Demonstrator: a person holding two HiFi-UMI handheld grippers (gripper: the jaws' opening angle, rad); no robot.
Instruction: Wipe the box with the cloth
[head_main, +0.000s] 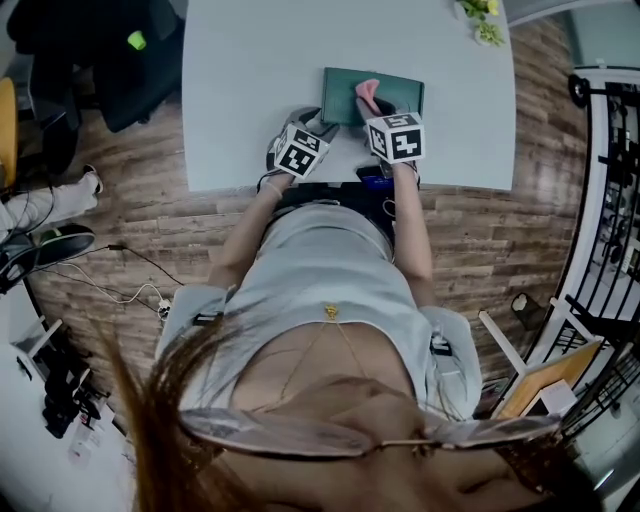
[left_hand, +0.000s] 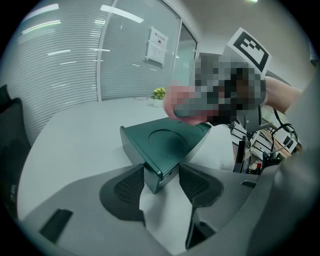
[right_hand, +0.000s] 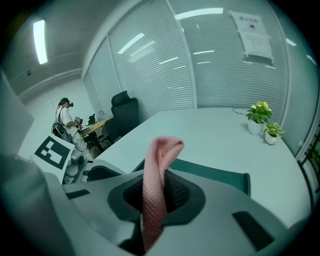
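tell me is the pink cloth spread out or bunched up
Bunched up: the right tongs pinch the cloth as a narrow folded strip, its looped end standing above the green box.

My box (left_hand: 165, 145) is plain dark green. The cloth (right_hand: 157, 185) is pink, with a fine knitted weave. The table (head_main: 250, 70) is pale grey-white. My left gripper (left_hand: 162, 182) is grey, and its pads (left_hand: 126, 185) are near black with a dotted grid. Its cube (head_main: 300, 150) bears black-and-white square markers. The floor (head_main: 500, 230) is brown wood plank. The small plant (right_hand: 260, 111) is yellow-green.
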